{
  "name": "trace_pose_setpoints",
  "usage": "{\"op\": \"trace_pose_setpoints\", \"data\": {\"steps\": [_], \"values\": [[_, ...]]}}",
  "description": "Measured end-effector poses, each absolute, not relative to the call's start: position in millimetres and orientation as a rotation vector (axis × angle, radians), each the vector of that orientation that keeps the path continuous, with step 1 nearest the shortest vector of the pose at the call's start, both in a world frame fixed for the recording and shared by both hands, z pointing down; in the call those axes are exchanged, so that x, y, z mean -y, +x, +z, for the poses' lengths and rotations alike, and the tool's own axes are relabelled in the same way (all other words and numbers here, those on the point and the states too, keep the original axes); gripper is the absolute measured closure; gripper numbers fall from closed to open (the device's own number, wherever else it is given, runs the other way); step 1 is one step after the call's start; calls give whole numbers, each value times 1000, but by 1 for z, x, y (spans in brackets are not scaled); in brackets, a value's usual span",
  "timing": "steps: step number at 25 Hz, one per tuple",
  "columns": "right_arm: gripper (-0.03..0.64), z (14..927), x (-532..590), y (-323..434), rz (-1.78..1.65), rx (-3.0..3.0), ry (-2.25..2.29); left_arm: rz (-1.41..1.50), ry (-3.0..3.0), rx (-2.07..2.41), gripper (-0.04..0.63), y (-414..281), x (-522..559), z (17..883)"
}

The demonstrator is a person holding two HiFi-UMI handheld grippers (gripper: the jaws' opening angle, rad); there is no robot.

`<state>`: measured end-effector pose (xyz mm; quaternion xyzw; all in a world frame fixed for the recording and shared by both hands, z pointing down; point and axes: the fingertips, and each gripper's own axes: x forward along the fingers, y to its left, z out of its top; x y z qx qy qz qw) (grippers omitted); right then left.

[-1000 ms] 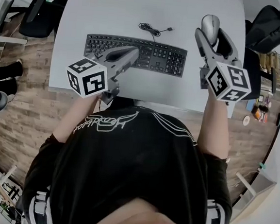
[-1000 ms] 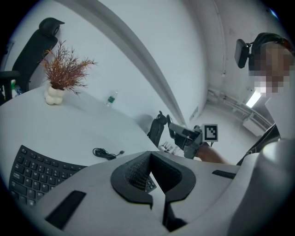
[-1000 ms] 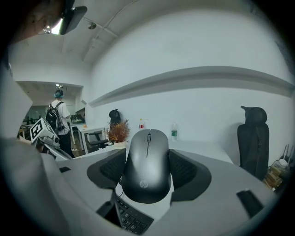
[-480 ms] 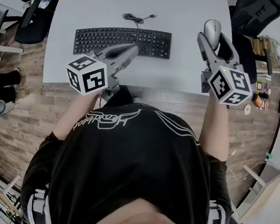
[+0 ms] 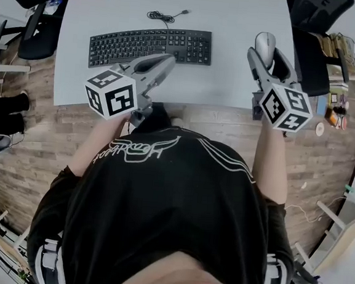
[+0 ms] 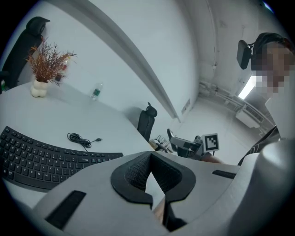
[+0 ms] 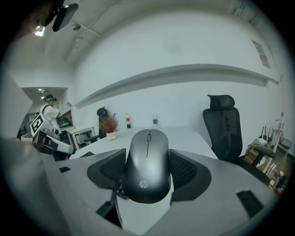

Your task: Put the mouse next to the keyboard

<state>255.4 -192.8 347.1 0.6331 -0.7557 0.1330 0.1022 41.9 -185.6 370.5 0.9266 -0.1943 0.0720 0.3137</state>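
A grey mouse (image 5: 265, 46) (image 7: 147, 166) is clamped between the jaws of my right gripper (image 5: 267, 52) (image 7: 147, 171), held above the table's right end. The black keyboard (image 5: 150, 46) (image 6: 41, 159) lies on the grey table (image 5: 238, 17), with its coiled cable (image 5: 164, 14) (image 6: 82, 138) behind it. The mouse is to the right of the keyboard, raised off the surface. My left gripper (image 5: 164, 63) (image 6: 148, 186) hovers over the table's near edge just in front of the keyboard, shut with nothing in it.
A vase of dried plants (image 6: 44, 69) (image 7: 109, 126) stands at the table's far left corner, with bottles (image 7: 155, 120) nearby. Black office chairs (image 5: 42, 24) (image 7: 223, 126) flank both ends of the table. Wooden floor (image 5: 16, 155) surrounds it.
The view has shifted so the keyboard and table sit farther up and left. My right gripper with the mouse stays right of the keyboard. The left gripper has barely moved.
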Motion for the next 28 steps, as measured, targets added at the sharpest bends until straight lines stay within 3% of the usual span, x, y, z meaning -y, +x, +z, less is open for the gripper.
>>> {"op": "trace_pose_setpoints", "data": {"steps": [18,28], "values": [[353,503,197,261,726,1997,1738,271,2383,555,589,32,197,399],[353,540,200,261,783,1914,1675,262,2356,594,589,22,203,405]]}}
